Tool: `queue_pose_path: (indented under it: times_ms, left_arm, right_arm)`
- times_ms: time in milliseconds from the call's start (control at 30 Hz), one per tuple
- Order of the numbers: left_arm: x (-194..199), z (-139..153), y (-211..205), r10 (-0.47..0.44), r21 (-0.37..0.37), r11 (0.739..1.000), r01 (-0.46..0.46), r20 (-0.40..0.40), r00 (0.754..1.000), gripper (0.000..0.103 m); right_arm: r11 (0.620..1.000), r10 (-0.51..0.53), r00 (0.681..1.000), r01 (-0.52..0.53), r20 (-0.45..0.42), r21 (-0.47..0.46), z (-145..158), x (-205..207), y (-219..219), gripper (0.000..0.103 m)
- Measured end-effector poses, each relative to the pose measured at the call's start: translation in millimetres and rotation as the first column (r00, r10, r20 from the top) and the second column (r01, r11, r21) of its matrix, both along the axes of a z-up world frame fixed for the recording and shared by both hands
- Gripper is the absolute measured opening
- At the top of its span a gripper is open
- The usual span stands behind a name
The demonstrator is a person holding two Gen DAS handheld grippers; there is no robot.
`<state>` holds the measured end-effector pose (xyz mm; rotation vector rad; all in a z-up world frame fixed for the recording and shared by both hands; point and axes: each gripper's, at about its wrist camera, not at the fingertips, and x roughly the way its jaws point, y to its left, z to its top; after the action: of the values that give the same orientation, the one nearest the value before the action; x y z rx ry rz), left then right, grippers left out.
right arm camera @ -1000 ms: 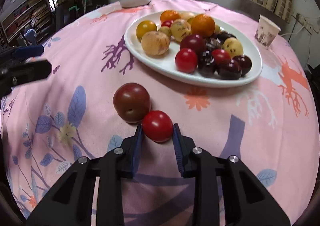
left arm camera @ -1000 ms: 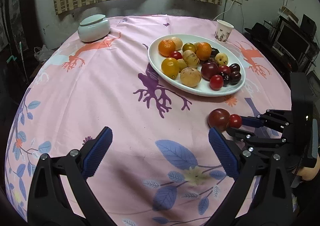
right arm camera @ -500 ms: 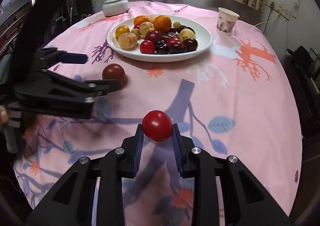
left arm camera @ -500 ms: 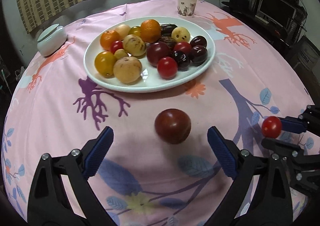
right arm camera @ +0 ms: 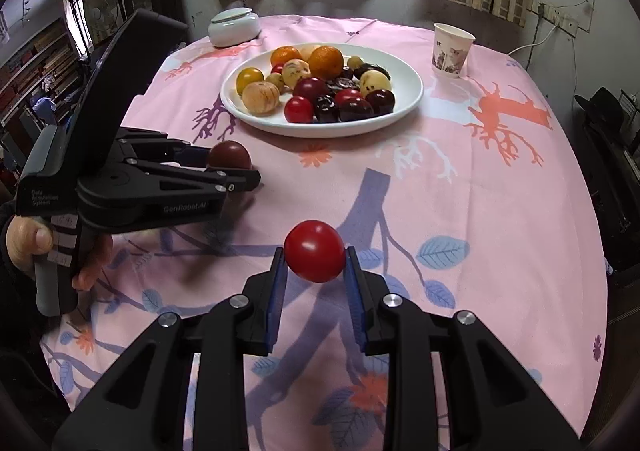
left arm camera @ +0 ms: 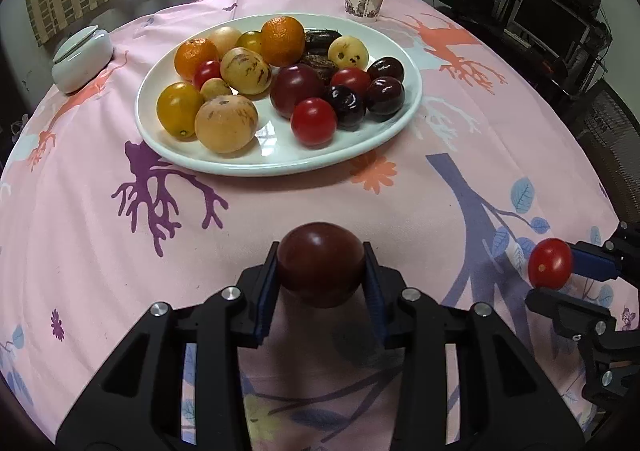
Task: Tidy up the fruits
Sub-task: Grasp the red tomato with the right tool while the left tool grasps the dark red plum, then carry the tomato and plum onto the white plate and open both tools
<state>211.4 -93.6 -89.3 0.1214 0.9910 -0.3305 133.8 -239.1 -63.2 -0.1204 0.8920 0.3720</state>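
Gripping a dark red plum [left arm camera: 320, 265], the left gripper [left arm camera: 320, 283] has both blue pads pressed to its sides; the fruit's underside is hidden behind the fingers, so contact with the pink tablecloth [left arm camera: 80, 231] cannot be told. The plum is near-round, slightly wider than tall, with no stem end in sight. The right gripper [right arm camera: 315, 263] is clamped on one red cherry tomato [right arm camera: 315, 257], held above the cloth — a round fruit. Beyond lies one white oval plate [right arm camera: 408, 91], its long axis left to right, heaped with fruit — two oranges, some pieces overlapped and hard to count. One paper cup [right arm camera: 452, 51], one lidded ceramic bowl [right arm camera: 234, 27].
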Motion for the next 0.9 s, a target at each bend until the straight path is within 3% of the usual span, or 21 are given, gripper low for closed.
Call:
queue_pose_path:
  times_ms: [267,433,700,900]
  left_arm:
    - [-18.1,27.1,12.5,-0.006,-0.033,0.999,0.008,0.049,0.999,0.039]
    - [-8.7,46.9,31.7,0.015,-0.042,0.999,-0.012,0.075,0.997,0.039]
    - [70.7,91.7,36.6,0.060,-0.052,0.997,-0.055,0.097,0.993,0.039]
    - [134.1,82.4,8.3,0.074,-0.014,0.997,-0.073,0.041,0.996,0.039]
  right_arm:
    - [1.000,0.028,1.000,-0.028,0.014,0.009,10.9,7.7,22.6,0.029]
    - [0.999,0.043,0.999,-0.044,0.020,0.013,16.2,23.1,35.2,0.029]
    - [1.000,0.003,0.998,-0.004,0.059,0.007,33.1,96.6,43.0,0.029]
    - [0.998,-0.059,0.997,0.059,0.039,0.015,22.1,161.9,36.0,0.029]
